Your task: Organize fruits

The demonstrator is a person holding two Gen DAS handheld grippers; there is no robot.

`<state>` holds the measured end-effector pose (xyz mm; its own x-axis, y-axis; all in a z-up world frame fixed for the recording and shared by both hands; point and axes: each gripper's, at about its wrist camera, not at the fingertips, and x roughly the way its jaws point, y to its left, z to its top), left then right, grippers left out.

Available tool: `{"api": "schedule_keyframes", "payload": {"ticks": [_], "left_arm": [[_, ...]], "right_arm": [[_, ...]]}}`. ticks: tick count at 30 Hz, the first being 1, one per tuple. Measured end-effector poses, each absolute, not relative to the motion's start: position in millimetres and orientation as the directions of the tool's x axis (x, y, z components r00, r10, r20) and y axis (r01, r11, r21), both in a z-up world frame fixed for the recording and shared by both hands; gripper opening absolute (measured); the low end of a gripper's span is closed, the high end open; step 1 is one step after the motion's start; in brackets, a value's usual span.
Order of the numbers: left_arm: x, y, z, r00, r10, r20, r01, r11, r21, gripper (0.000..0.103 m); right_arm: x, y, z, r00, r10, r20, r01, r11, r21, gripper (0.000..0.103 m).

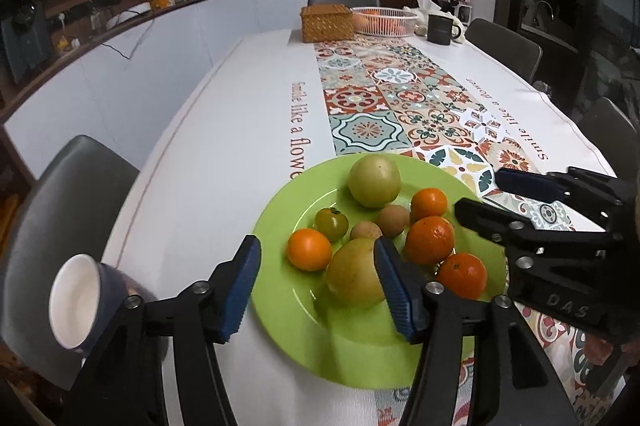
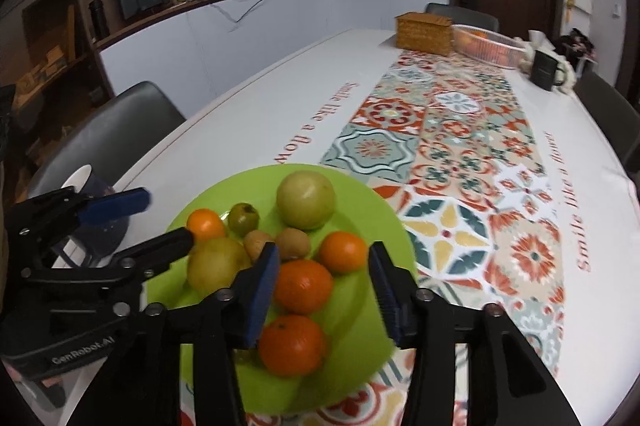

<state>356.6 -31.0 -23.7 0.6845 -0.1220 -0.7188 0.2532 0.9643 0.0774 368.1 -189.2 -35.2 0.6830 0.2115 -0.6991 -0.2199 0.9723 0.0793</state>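
Blue-padded jaws of our left hand-held gripper [image 1: 318, 288] spread wide above a green plate [image 1: 360, 350] near the tabletop [image 1: 192, 186] edge. Our right hand-held gripper [image 2: 324, 290], also wide, hovers over the oranges [image 2: 303, 286]. Fruit sits clustered; patterned cloth beyond lies bare.

Plate [image 1: 360, 346]: lime green, plain. On it, four oranges [image 1: 430, 240], bright orange; two large fruits [image 1: 374, 180], pale yellow-green; one small tomato [image 1: 331, 223], green tinged with brown; two small round fruits [image 1: 394, 220], tan.

Tablecloth [image 1: 224, 162]: white with rust-red lettering; centre band of tile motifs in terracotta, teal, cream and mustard.

Gripper fingers [image 2: 262, 292]: black frames, blue ribbed pads.

Bowl [image 1: 76, 300], lower left of frame: white inside, dark navy outside.

Woven box [image 1: 327, 22], upper centre: honey brown.

Mug [image 1: 440, 28]: black.
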Motion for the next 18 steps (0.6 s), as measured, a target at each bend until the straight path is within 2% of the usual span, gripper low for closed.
{"api": "schedule_keyframes", "payload": {"ticks": [6,8,18], "left_arm": [[327,-30,0,0.728,-0.114,-0.676,0.22,0.973,0.074,0.068],[315,-31,9,0.743,-0.113,-0.66,0.212,0.974,0.073,0.07],[248,-31,46,0.8,-0.068,-0.596,0.139,0.987,0.074,0.089]], "right_arm": [[339,-199,-13,0.732,0.166,-0.661,-0.182,0.982,0.045,0.057],[325,-203,-3,0.756,0.157,-0.636,-0.174,0.984,0.036,0.063],[247,-212,38,0.82,0.103,-0.563,-0.127,0.992,-0.003,0.076]]}}
